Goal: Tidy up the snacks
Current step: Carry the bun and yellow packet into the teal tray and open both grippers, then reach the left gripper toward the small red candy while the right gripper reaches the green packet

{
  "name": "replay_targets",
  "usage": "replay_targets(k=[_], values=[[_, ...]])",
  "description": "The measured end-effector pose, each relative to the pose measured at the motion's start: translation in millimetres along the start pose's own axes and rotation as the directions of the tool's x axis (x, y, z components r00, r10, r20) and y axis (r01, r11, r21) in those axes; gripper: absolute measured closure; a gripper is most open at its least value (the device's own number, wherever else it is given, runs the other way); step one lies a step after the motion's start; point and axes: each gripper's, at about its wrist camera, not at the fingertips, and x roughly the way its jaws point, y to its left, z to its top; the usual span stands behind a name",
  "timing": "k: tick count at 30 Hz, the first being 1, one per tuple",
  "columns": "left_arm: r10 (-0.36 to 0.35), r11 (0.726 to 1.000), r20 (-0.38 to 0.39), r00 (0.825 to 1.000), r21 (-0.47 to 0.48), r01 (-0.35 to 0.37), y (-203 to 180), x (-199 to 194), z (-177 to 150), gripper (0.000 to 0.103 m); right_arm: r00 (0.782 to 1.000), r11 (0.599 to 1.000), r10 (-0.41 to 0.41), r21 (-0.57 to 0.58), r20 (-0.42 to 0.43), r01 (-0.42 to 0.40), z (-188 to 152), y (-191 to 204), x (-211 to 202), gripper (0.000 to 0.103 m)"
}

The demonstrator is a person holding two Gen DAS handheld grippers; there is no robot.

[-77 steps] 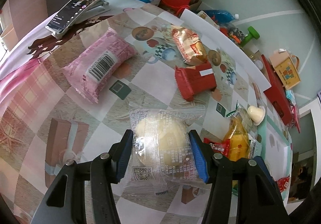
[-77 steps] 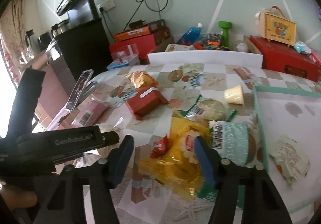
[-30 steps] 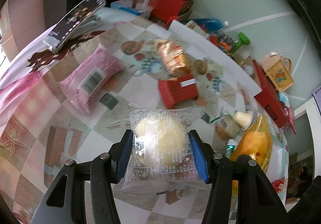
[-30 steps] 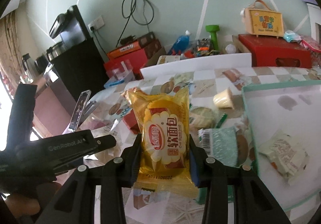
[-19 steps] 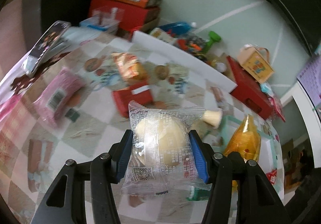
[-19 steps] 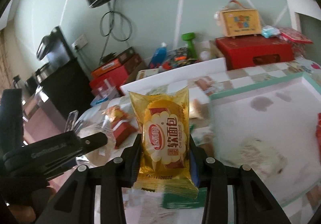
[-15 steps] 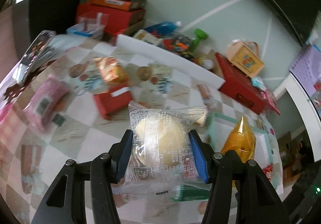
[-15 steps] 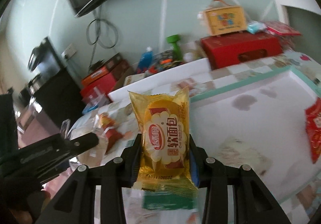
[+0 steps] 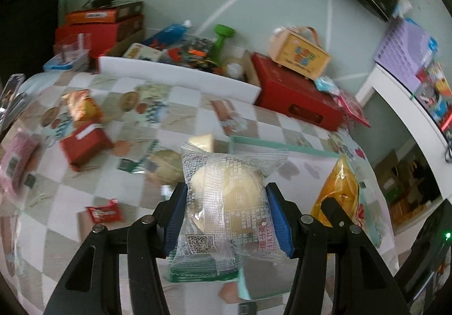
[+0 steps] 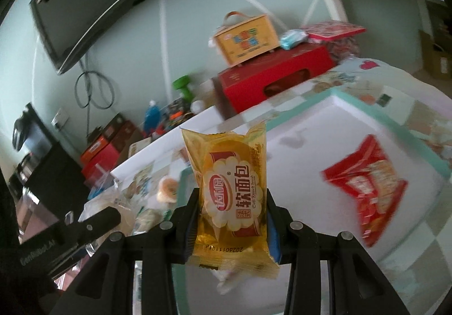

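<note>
Pads of the left gripper point(image 9: 227, 216) clamp a clear-wrapped bun point(image 9: 226, 196); the right gripper point(image 10: 230, 219) clamps a yellow bread pack point(image 10: 230, 196). Both hang above the teal-rimmed tray point(image 10: 310, 145). Slick film risks slipping; early release lands a pack on the tablecloth point(image 9: 84, 182).
</note>
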Motion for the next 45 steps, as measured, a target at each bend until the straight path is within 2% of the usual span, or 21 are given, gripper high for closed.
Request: replay_targets(k=[5, 9, 17, 23, 25, 27, 34, 35, 36, 38, 43, 45], values=[[-0.018, 0.998, -0.033, 0.999, 0.063, 0.020, -29.2, 18.6, -6.7, 0.046, 0.999, 0.998, -0.051, 0.039, 0.012, 0.050, 8.3, -26.7, -6.4, 0.061], [-0.009, 0.993, -0.029, 1.000, 0.115, 0.013, -48.0, 31.1, -8.0, 0.046, 0.996, 0.996, -0.088, 0.031, 0.017, 0.088, 14.0, -36.2, -5.2, 0.061], [0.008, 0.986, -0.046, 0.999, 0.168, 0.000, -64.5, 55.7, -14.0, 0.046, 0.995, 0.995, -0.096, 0.022, -0.019, 0.096, 11.4, -41.7, 11.0, 0.060], [0.023, 0.982, -0.021, 1.000, 0.190, -0.019, -68.7, 62.4, -13.1, 0.045, 0.993, 0.994, -0.103, 0.014, -0.051, 0.104, 7.8, -42.3, 18.6, 0.058], [0.026, 0.982, -0.014, 1.000, 0.187, -0.023, -67.9, 62.1, -12.4, 0.040, 0.993, 0.993, -0.113, 0.013, -0.047, 0.113, 7.8, -42.2, 17.9, 0.058], [0.029, 0.983, -0.008, 1.000, 0.181, -0.027, -66.5, 60.9, -11.0, 0.029, 0.992, 0.993, -0.114, 0.019, -0.044, 0.115, 8.3, -42.9, 16.6, 0.058], [0.023, 0.986, -0.006, 1.000, 0.166, -0.022, -60.7, 51.5, -6.6, 0.027, 0.992, 0.993, -0.122, -0.003, -0.040, 0.122, 9.7, -38.5, 14.2, 0.058], [0.022, 0.986, 0.000, 1.000, 0.162, -0.021, -59.6, 48.5, -5.6, 0.024, 0.991, 0.992, -0.126, -0.007, -0.038, 0.126, 10.1, -37.6, 13.4, 0.057], [0.023, 0.987, 0.006, 1.000, 0.160, -0.024, -58.7, 46.2, -4.8, 0.017, 0.991, 0.992, -0.129, -0.012, -0.034, 0.129, 10.5, -36.3, 12.3, 0.050], [0.045, 0.987, 0.024, 0.999, 0.153, -0.048, -55.4, 40.1, -3.0, 0.013, 0.990, 0.990, -0.136, -0.029, -0.024, 0.135, 11.5, -32.4, 9.4, 0.042], [0.130, 0.985, 0.043, 0.991, 0.111, -0.134, -39.0, 34.3, 1.0, 0.010, 0.987, 0.983, -0.161, -0.086, 0.005, 0.161, 13.3, -20.5, 3.8, 0.036], [0.171, 0.982, 0.043, 0.984, 0.077, -0.174, -27.0, 34.7, 2.1, 0.010, 0.984, 0.980, -0.176, -0.095, 0.003, 0.176, 13.0, -19.5, 4.9, 0.028]])
